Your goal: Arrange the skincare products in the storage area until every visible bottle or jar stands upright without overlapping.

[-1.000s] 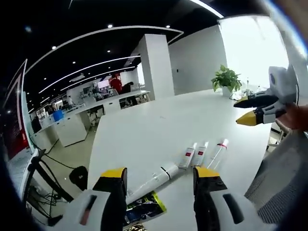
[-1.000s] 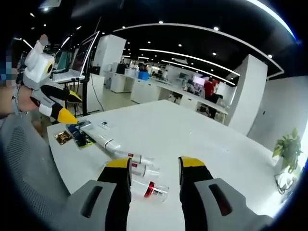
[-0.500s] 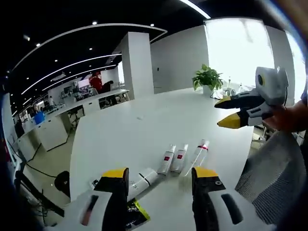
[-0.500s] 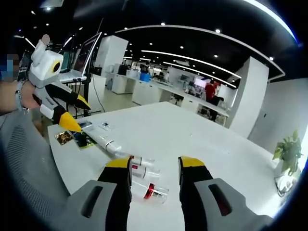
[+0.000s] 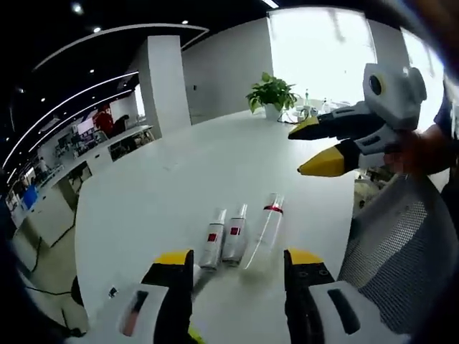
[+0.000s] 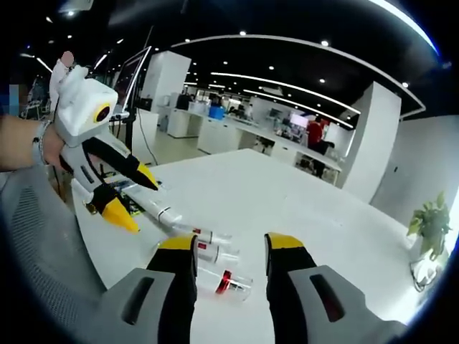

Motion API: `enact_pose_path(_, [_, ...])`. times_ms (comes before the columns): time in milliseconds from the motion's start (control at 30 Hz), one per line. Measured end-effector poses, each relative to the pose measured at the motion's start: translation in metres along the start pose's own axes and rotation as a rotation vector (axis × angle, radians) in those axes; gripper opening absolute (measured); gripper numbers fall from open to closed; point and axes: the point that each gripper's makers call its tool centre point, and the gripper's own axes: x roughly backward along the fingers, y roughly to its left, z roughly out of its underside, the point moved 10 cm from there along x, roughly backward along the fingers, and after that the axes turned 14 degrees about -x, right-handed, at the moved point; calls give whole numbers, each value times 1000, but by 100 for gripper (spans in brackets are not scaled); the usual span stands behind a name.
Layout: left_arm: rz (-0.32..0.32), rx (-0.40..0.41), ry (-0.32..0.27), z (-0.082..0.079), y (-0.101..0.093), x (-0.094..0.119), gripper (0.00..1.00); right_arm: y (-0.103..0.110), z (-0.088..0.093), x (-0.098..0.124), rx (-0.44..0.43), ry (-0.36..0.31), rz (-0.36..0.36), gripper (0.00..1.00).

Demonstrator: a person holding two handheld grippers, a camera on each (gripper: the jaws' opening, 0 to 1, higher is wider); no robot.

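Note:
Three slim bottles lie flat side by side on the white table: two white bottles with red labels and a clear bottle with a red band. My left gripper hovers just short of them, open and holding nothing. In the right gripper view the clear bottle and the white bottles lie between my open right gripper jaws' lines, with a long white tube lying beyond. The left gripper hangs open above that tube. The right gripper floats open over the table's near edge.
A grey mesh chair back stands against the table's near edge. A potted plant sits at the far end of the table. Desks and a white pillar fill the office behind.
The left gripper has moved in toward the lying bottles and tube, and its view has swung so the bottles sit closer. The right gripper has hardly moved. Nothing was grasped.

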Motion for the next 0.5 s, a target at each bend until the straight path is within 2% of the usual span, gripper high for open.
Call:
enact_pose_path(133, [52, -15, 28, 0, -4, -14, 49, -1, 1, 0, 15, 7, 10, 35])
enact_pose_path(233, [115, -41, 75, 2, -10, -29, 49, -5, -1, 2, 64, -8, 67, 33])
enact_pose_path(333, [163, -33, 96, 4, -13, -40, 47, -7, 0, 0, 54, -2, 78, 33])
enact_pose_path(500, [187, -54, 128, 2, -12, -59, 44, -8, 1, -1, 57, 18, 84, 33])
